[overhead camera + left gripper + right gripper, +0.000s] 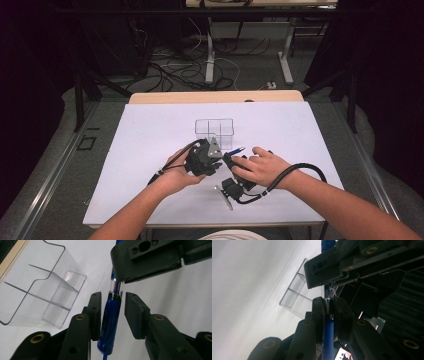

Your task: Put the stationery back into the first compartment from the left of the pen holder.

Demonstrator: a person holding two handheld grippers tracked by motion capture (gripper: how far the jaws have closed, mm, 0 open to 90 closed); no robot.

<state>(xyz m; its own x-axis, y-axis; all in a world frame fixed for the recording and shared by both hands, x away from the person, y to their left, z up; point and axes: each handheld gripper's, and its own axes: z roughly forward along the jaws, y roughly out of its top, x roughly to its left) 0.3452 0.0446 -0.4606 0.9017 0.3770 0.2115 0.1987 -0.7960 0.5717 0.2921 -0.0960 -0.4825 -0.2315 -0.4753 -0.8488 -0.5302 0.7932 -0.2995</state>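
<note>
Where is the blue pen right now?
The pen is between both grippers, mid-table in the high view, just in front of the clear box. The right gripper clamps it; the left gripper's jaws flank it.

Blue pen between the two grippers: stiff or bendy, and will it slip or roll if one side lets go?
The blue pen looks like a rigid, straight barrel, so probably no flex. Its glossy round body may slip between the flat jaw pads. Set on the white table, it would likely roll. The right gripper clamps it.

Right hand-held gripper (329, 312) clamped shut; left hand-held gripper (113, 312) apparently not fully closed.
</note>
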